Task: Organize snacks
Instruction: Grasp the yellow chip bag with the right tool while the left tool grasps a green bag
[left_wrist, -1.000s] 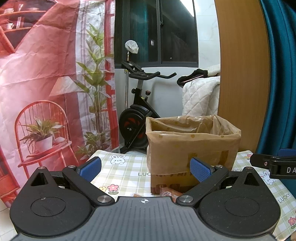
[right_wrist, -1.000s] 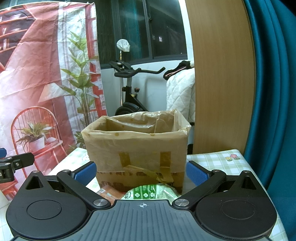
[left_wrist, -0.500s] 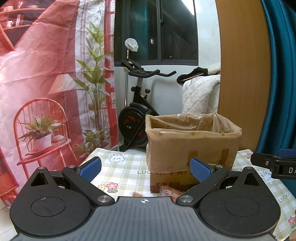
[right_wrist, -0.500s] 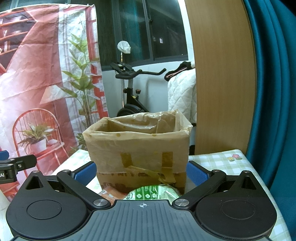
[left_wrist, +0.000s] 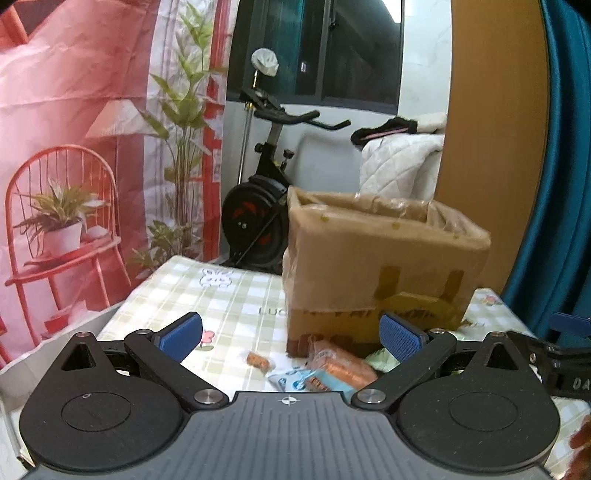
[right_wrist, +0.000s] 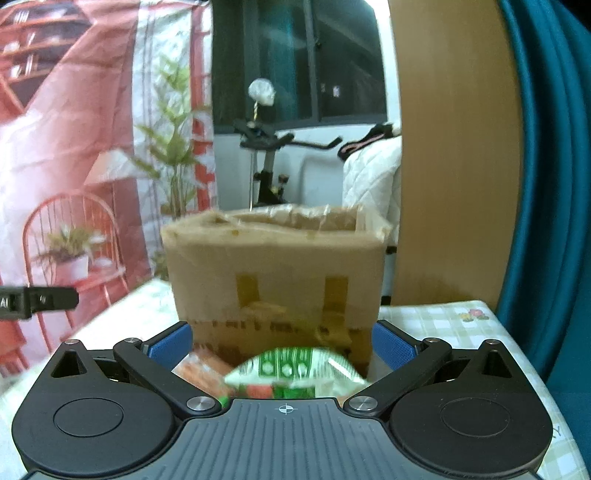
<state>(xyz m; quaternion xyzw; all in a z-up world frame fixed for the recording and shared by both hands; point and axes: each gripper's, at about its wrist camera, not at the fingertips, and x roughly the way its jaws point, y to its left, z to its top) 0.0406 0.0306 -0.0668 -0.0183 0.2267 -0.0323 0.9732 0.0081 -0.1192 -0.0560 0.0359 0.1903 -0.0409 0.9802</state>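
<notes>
The brown cardboard box (left_wrist: 380, 273) looks matt, lined with glossy crinkled plastic film; the checked tablecloth (left_wrist: 229, 295) is smooth; the green-and-white snack packet (right_wrist: 291, 373) shines.

A lived-in room of a home. An exercise bike (left_wrist: 266, 206) stands under a dark window (left_wrist: 332, 51), a white quilt (left_wrist: 402, 166) is draped nearby beside a teal curtain (left_wrist: 565, 147), and a checked tablecloth (left_wrist: 221, 295) printed with rabbits and flowers covers the table.
</notes>
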